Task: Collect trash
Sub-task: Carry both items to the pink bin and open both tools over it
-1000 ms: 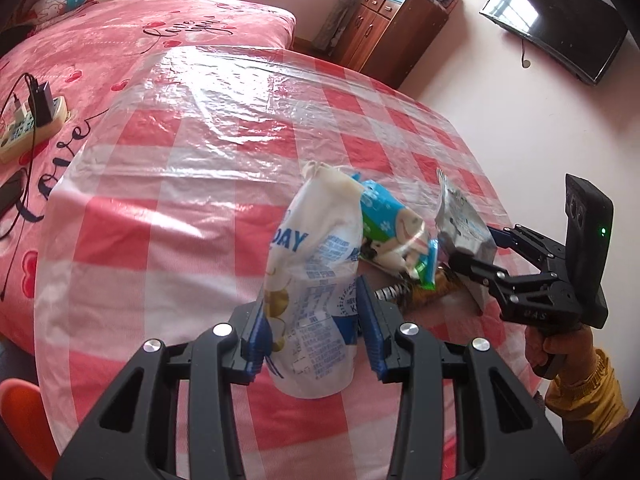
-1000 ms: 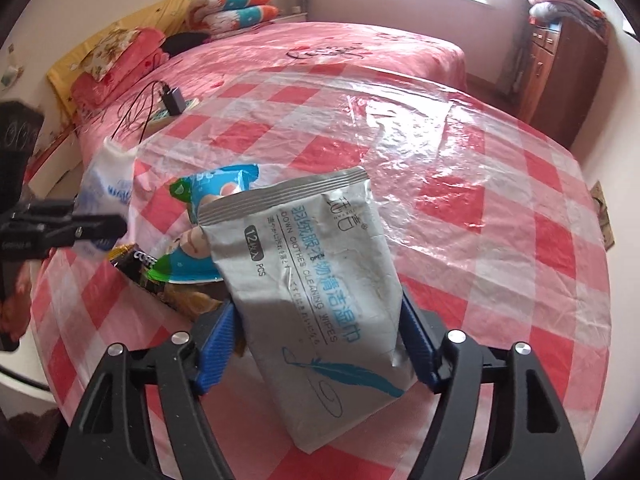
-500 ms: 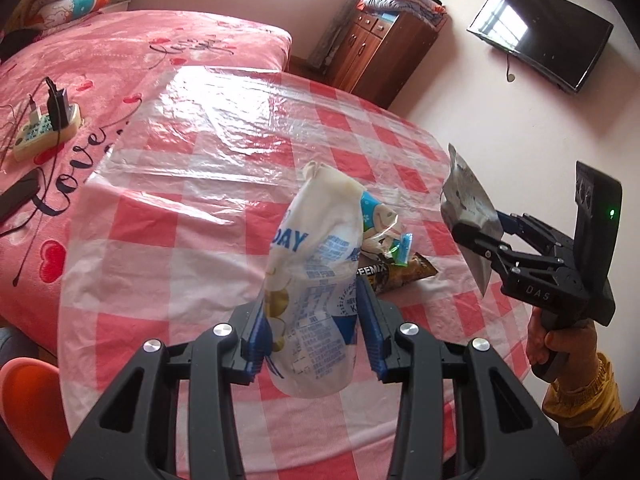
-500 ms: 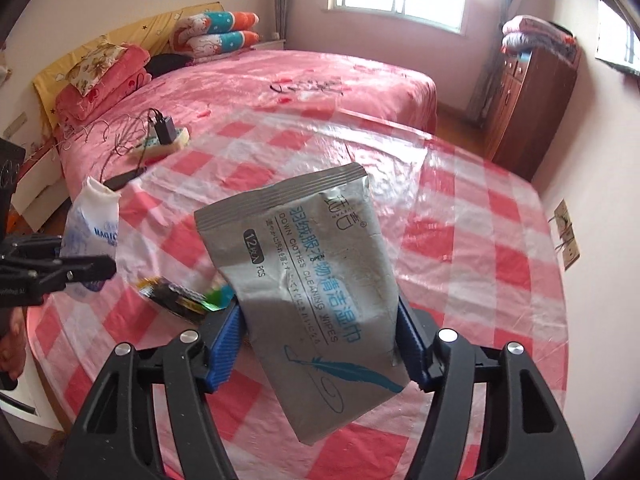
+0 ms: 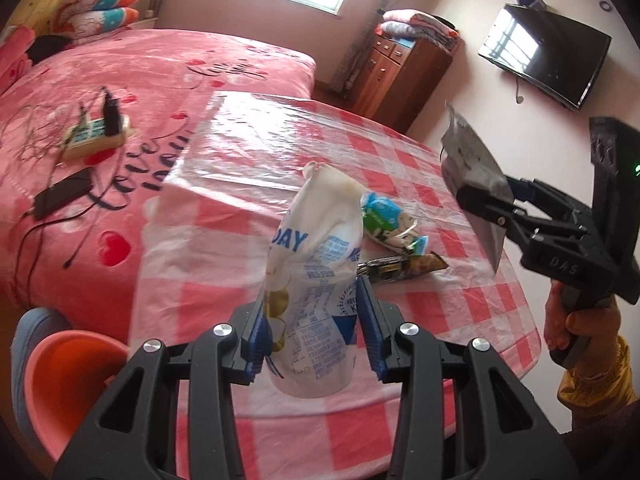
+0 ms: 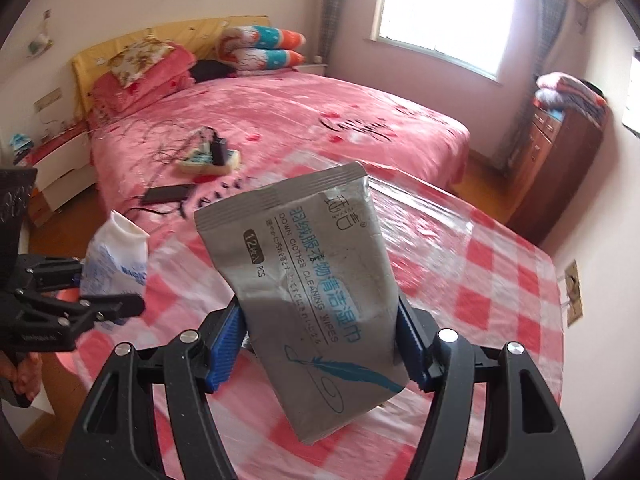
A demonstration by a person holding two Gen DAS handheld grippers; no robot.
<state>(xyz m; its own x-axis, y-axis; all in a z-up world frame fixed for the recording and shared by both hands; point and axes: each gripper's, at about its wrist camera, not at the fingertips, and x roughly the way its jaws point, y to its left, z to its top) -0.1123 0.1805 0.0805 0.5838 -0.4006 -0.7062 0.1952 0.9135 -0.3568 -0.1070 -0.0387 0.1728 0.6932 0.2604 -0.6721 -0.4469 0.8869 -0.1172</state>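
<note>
Far left of the left wrist view, low down, an orange stool seat [image 5: 68,372] peeks in beside the bed [image 5: 140,80], where a power strip [image 5: 96,136] and a dark phone [image 5: 62,198] lie among cables in the upper left. Centre frame now: the left gripper [image 5: 312,328] has its blue fingers [image 5: 258,334] pressed against both sides of a white-and-blue pouch [image 5: 316,280], upright and held above the checked surface [image 5: 280,152]. Just right of the pouch, lying on the surface, a green-and-white wrapper [image 5: 386,220] and below it a dark snack wrapper [image 5: 404,269], close together. Right side of the frame: the right gripper [image 5: 490,196] is held up in a hand [image 5: 568,324], fingers clamped on a grey wipes packet [image 5: 470,160] seen edge-on, clear of the surface.

Over to the right wrist view, left edge first: the left gripper [image 6: 112,300] reaches in with the pouch [image 6: 114,258] in its fingers. Centre: the right gripper [image 6: 320,340] grips the wipes packet [image 6: 316,280] between its blue fingers [image 6: 224,350], tilted, face to camera, above the surface [image 6: 500,272]. Upper right, a wooden cabinet [image 6: 556,164] stands under folded blankets.
</note>
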